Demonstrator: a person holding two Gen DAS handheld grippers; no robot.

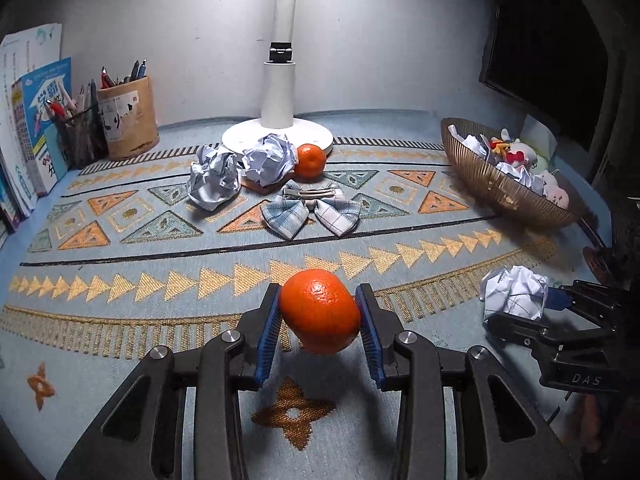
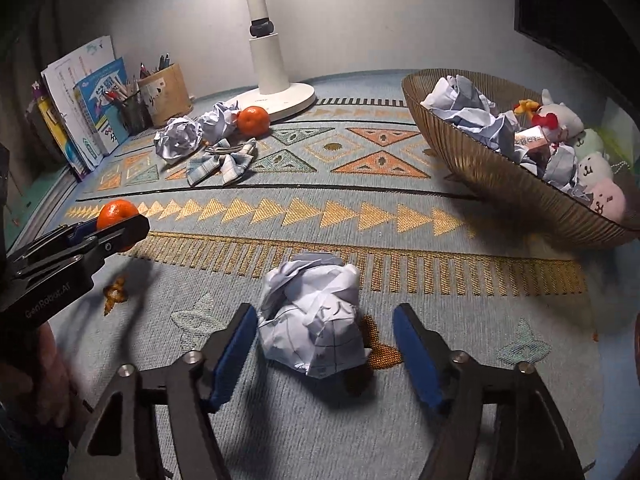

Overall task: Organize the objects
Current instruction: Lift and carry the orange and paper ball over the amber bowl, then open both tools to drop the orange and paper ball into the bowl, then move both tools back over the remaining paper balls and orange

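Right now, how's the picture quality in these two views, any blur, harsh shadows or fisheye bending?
Left wrist view: edges bend, corners darken; the lamp lights the middle, and the held orange in the left gripper is sharp, with a soft shadow below. Right wrist view: same bending; the paper ball between the right gripper fingers is sharp, while the basket rim looks smeared.

Crumpled paper ball (image 2: 314, 316) on the patterned mat (image 2: 400, 280), between the right gripper's (image 2: 325, 350) spread blue pads.
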